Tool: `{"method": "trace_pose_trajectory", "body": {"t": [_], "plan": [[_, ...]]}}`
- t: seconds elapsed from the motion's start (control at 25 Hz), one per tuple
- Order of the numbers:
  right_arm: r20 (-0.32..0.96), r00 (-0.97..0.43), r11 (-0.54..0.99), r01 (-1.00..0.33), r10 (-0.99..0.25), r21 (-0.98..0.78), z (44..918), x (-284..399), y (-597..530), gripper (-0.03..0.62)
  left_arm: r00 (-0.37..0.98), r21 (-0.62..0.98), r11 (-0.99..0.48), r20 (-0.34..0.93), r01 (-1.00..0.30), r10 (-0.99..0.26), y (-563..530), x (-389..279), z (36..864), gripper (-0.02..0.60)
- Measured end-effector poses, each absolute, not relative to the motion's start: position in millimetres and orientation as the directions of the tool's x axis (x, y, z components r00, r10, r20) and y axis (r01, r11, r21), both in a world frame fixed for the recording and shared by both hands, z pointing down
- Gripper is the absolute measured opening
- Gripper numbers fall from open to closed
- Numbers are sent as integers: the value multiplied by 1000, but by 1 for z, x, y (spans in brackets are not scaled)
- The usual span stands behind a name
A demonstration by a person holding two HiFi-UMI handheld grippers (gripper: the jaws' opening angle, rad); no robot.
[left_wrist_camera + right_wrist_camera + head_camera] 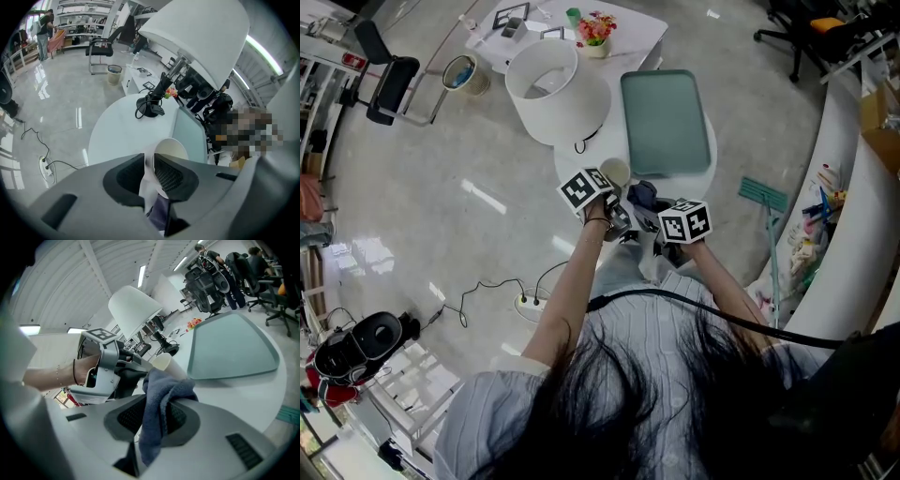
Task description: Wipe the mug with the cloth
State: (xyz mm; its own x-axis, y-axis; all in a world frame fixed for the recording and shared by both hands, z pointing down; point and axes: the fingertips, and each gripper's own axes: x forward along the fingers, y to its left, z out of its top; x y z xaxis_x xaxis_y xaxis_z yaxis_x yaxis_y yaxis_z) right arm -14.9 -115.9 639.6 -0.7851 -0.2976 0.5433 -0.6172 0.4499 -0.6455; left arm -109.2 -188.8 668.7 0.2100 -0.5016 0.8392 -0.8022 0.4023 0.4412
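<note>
Seen from the head view, a person holds two grippers close together over the near edge of a round white table (570, 167).

The left gripper (149, 161) has its jaws pressed together on a thin white part of the mug (171, 149). Whether that part is the handle or the wall cannot be told. The cream mug is held off the table and tilted, its mouth just above the right-hand jaw in the left gripper view.

The right gripper (157, 404) has its jaws clamped on a dark blue cloth (161, 390). The cloth bunches above the jaws and presses against the side of the mug. A tail of it hangs below the jaws.

From the mug, white tabletop runs to the black lamp base (149, 107) and its coiled cable. The lamp's wide white shade (546, 82) hangs over that part of the table. A teal tray (229, 348) lies flat on the table's right half, reaching almost to its rim and just beside the grippers.

On a further table, a small pot (595, 47) holds pink and red flowers. A round bin (461, 73) stands on the grey floor near an office chair (386, 80).
</note>
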Motion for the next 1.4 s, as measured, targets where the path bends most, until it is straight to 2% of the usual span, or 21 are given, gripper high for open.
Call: {"method": "trace_pose_trajectory", "body": {"t": [0.36,0.76,1.12,1.4], "plan": [[499,-781,463,-625,-376,-628,614,7,-128,86,195,433,316,798,-844,-571,-180,-119,639,49],[455,-808,580,-587,-375,-564,576,8,-132,86,272,412,78,720,-908,-638,-160,-102,601,48],[403,-840,653,-538,-363,-533,546,8,-123,86,288,438,41,658,-898,-696,-136,-85,575,46],[386,-853,669,-516,-350,-535,541,21,-106,86,264,365,-27,617,-931,-741,-118,-74,550,46]]}}
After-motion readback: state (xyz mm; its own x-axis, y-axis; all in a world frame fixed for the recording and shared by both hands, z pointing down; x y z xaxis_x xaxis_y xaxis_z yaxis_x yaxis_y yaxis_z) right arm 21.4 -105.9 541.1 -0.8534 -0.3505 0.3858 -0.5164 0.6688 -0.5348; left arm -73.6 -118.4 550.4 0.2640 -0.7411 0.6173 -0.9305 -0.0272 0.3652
